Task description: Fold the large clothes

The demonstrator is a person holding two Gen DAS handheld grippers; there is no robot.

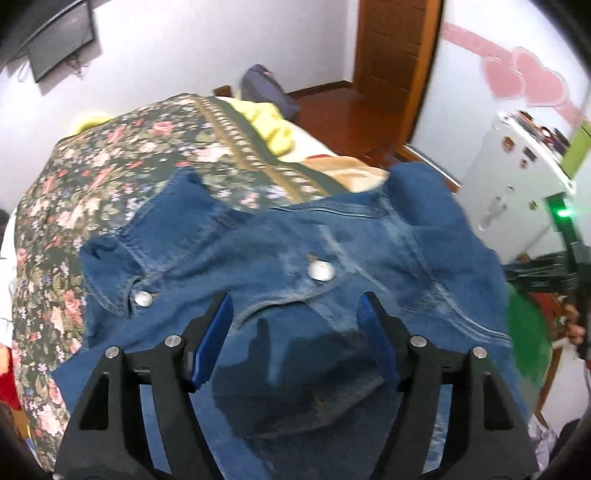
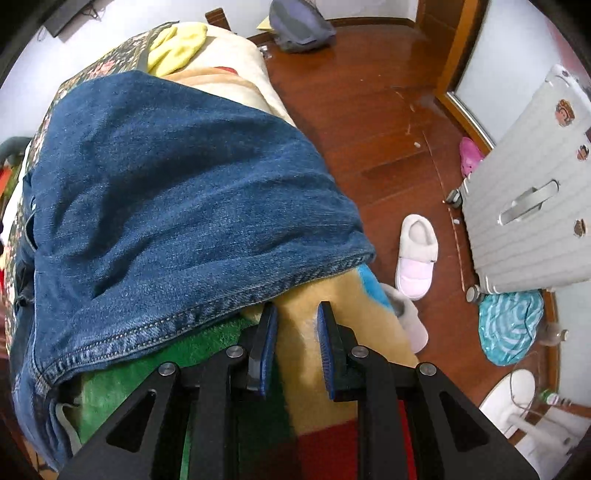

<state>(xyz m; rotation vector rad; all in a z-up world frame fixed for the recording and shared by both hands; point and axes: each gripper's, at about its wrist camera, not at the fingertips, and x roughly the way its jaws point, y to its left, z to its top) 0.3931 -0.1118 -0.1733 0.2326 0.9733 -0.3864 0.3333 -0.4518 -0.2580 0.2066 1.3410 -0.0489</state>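
Note:
A blue denim jacket point(image 1: 295, 240) lies spread on the bed, two metal buttons facing up. My left gripper point(image 1: 295, 297) hovers just over its near part. The jaws stand wide open and nothing is between the blue pads. In the right wrist view the jacket point(image 2: 177, 192) shows a plain denim panel with a stitched hem running toward the bed's edge. My right gripper point(image 2: 297, 306) points down just beyond that hem, over a tan, green and red blanket point(image 2: 306, 354). Its jaws are drawn close together with no cloth in them.
The bed carries a dark floral cover point(image 1: 92, 177) and a yellow cloth point(image 1: 269, 125). A white suitcase point(image 2: 535, 192), pale slippers point(image 2: 415, 254), a turquoise bag point(image 2: 509, 321) and a grey backpack point(image 2: 299, 26) sit on the wooden floor point(image 2: 362, 110).

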